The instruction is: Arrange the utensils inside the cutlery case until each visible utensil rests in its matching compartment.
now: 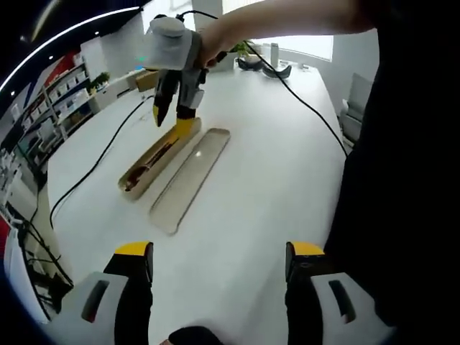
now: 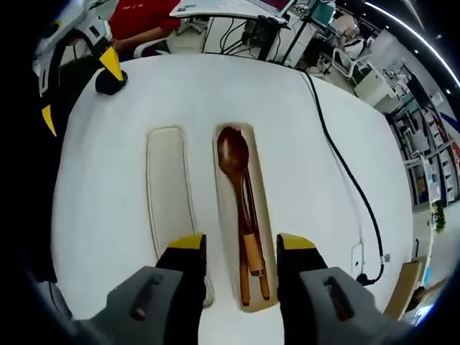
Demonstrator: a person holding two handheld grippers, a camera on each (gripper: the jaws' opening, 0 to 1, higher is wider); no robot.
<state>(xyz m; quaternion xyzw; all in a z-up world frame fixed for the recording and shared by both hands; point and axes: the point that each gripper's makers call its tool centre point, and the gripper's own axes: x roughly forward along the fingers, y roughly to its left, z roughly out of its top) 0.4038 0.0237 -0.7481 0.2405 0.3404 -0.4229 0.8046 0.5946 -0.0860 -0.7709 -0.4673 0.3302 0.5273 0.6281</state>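
Beige and long with rounded ends, the cutlery case (image 1: 154,159) is seen in the left gripper view lying on a smooth white table (image 1: 266,180), its flat lid (image 1: 188,178) just beside it. The left gripper (image 1: 219,260) is held low with its yellow-tipped jaws spread wide and empty. The right gripper (image 1: 175,115) hangs over the case's far end.

In the right gripper view, a dark wooden spoon (image 2: 237,180) and chopsticks (image 2: 255,237) are seen inside the case (image 2: 268,215). The right gripper (image 2: 233,251) is parted around its near end, gripping nothing. A black cable (image 2: 345,169) curves across the table (image 2: 108,215).

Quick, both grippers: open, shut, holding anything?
Left gripper: open, empty, over bare table.
Right gripper: open, empty, jaws straddling the case.
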